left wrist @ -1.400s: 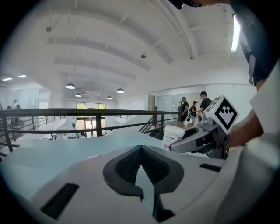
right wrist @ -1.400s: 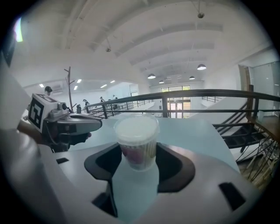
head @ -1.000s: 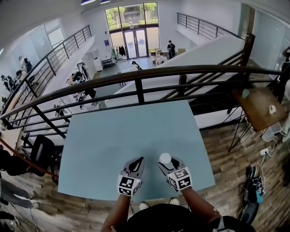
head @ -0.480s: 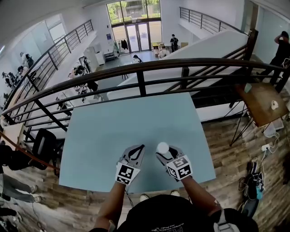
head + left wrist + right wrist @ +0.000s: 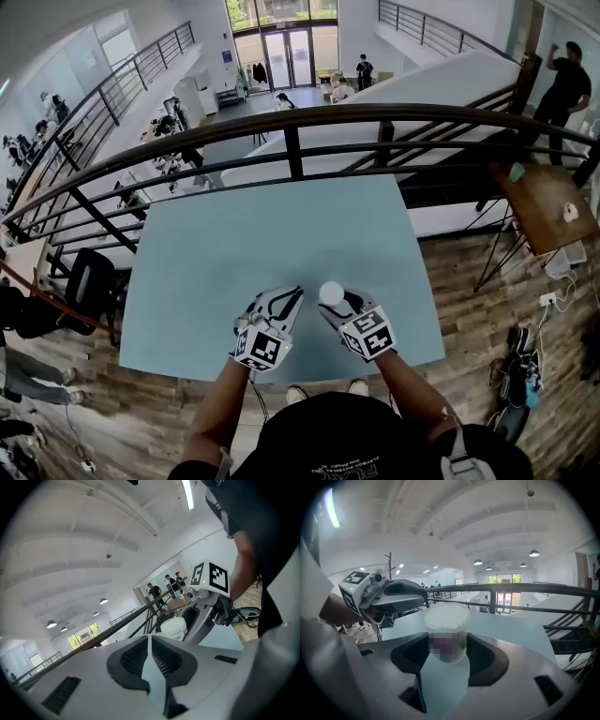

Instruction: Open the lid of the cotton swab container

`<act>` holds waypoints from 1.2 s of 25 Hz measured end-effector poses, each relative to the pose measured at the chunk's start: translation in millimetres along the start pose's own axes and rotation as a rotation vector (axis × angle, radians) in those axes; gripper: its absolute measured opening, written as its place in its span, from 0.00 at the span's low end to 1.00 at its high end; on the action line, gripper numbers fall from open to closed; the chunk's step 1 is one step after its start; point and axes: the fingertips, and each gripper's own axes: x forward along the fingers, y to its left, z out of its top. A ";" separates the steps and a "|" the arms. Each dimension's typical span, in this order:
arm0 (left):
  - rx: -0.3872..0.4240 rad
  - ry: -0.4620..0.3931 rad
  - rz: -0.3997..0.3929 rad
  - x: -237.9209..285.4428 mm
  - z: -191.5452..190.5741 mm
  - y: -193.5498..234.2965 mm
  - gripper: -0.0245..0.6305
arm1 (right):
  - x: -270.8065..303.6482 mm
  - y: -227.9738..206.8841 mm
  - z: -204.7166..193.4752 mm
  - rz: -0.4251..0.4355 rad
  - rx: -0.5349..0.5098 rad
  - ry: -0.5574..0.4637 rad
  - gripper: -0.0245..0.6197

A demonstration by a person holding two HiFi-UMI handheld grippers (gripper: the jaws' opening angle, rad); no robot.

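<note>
Over the near part of the light blue desk (image 5: 272, 244), the right gripper (image 5: 342, 306) has its jaws clamped on the cotton swab container (image 5: 446, 623). The container stands upright with its white lid (image 5: 331, 292) on top, and its label cannot be read. Beside it, the left gripper (image 5: 287, 302) has its jaws together with nothing between them.

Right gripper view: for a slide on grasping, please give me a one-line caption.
Right tongs grip the lidded cotton swab container; shut left tongs close by, blue table behind.

Pale blue table (image 5: 272, 244) on a wood-plank floor (image 5: 469, 309)
Its far edge runs just beside a black railing (image 5: 292, 155); its near edge lies toward the person.
</note>
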 end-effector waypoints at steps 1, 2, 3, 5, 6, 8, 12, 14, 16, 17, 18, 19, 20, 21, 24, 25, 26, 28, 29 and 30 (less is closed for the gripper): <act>0.008 0.000 -0.003 0.0 0.4 -2.4 0.07 | 0.2 1.4 -0.3 0.004 -0.002 0.001 0.43; 0.022 0.002 -0.007 0.2 1.0 -5.2 0.08 | 0.4 3.0 -0.3 0.009 -0.004 0.004 0.43; 0.041 0.005 -0.015 0.3 1.8 -8.3 0.10 | 0.6 4.9 -0.5 0.014 -0.007 0.007 0.43; 0.094 0.015 -0.041 0.6 4.4 -16.0 0.21 | 1.2 7.9 -1.9 0.023 -0.014 0.017 0.42; 0.127 0.022 -0.056 0.8 5.1 -20.1 0.23 | 1.8 8.8 -3.2 0.027 -0.020 0.024 0.42; 0.203 0.042 -0.088 0.9 4.5 -27.2 0.28 | 4.3 9.9 -6.2 0.034 -0.035 0.040 0.42; 0.368 0.098 -0.153 -0.5 -0.2 -39.9 0.35 | 9.7 10.6 -10.6 0.034 -0.073 0.073 0.42; 0.432 0.131 -0.179 1.5 -4.1 -46.3 0.37 | 10.4 10.3 -10.8 0.022 -0.106 0.085 0.42; 0.480 0.159 -0.192 4.8 -8.6 -50.9 0.38 | 10.8 11.3 -10.9 0.010 -0.145 0.096 0.42; 0.498 0.167 -0.193 6.6 -9.9 -52.4 0.39 | 11.1 13.1 -10.5 0.007 -0.162 0.099 0.42; 0.511 0.171 -0.193 8.1 -10.5 -53.6 0.39 | 11.5 16.0 -9.5 0.008 -0.178 0.100 0.42; 0.520 0.172 -0.195 9.3 -10.8 -54.7 0.39 | 12.0 18.8 -8.9 0.009 -0.196 0.102 0.42; 0.529 0.174 -0.199 10.1 -11.3 -55.8 0.39 | 12.4 21.2 -9.0 0.008 -0.215 0.107 0.42; 0.539 0.178 -0.204 10.8 -11.9 -57.0 0.39 | 12.6 23.3 -8.9 0.006 -0.234 0.112 0.42; 0.578 0.196 -0.227 11.4 -13.2 -61.2 0.39 | 11.6 27.4 -7.4 0.004 -0.281 0.114 0.42; 0.589 0.200 -0.235 11.3 -13.3 -62.7 0.39 | 10.9 28.3 -7.6 0.005 -0.293 0.115 0.42; 0.598 0.204 -0.242 11.0 -13.4 -64.0 0.39 | 10.3 29.1 -7.9 0.006 -0.303 0.116 0.42; 0.608 0.210 -0.253 10.0 -14.1 -65.5 0.39 | 9.4 30.5 -8.4 0.007 -0.312 0.116 0.42; 0.613 0.214 -0.259 9.3 -14.4 -66.2 0.39 | 9.1 31.1 -8.2 0.008 -0.314 0.115 0.42; 0.618 0.217 -0.265 8.6 -14.4 -67.3 0.36 | 8.5 31.6 -7.9 0.008 -0.318 0.114 0.42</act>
